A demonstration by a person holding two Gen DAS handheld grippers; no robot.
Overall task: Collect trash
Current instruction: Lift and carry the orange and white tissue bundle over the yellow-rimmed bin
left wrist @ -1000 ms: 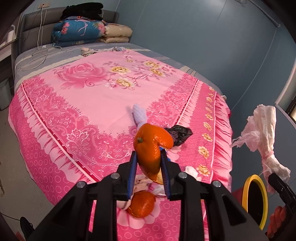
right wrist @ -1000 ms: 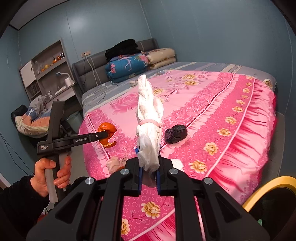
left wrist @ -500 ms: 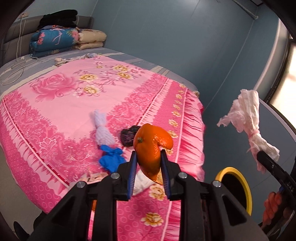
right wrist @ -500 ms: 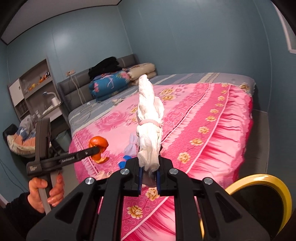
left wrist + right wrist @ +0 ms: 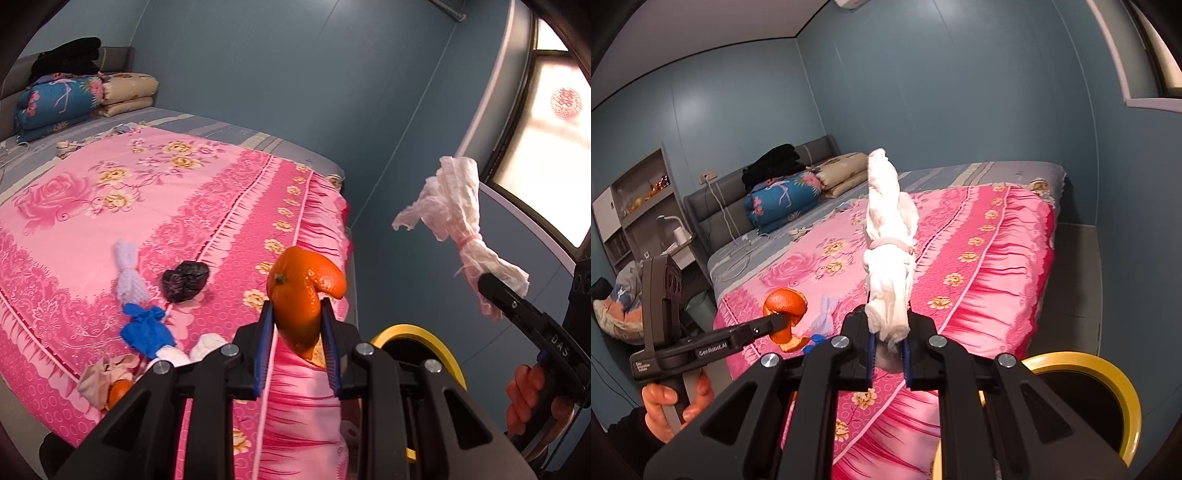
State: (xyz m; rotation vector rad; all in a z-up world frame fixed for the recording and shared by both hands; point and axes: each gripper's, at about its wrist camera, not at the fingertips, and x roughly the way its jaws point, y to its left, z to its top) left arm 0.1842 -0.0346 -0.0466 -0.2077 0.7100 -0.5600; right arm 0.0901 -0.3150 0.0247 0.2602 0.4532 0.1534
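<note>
My left gripper is shut on an orange peel and holds it in the air over the bed's foot corner; the peel also shows in the right wrist view. My right gripper is shut on a white tied tissue bundle, held upright; it shows in the left wrist view to the right. A yellow-rimmed black bin stands on the floor below the grippers, also in the right wrist view. More trash lies on the bed: a black wad, a white-and-blue bundle, crumpled tissues.
Folded blankets are stacked at the headboard. Blue walls close in beyond the bed, with a window at the right. A shelf unit and a small bin stand by the bed's far side.
Both grippers have swung from over the bed toward its foot corner with their loads. The yellow-rimmed bin now sits closer under them.
</note>
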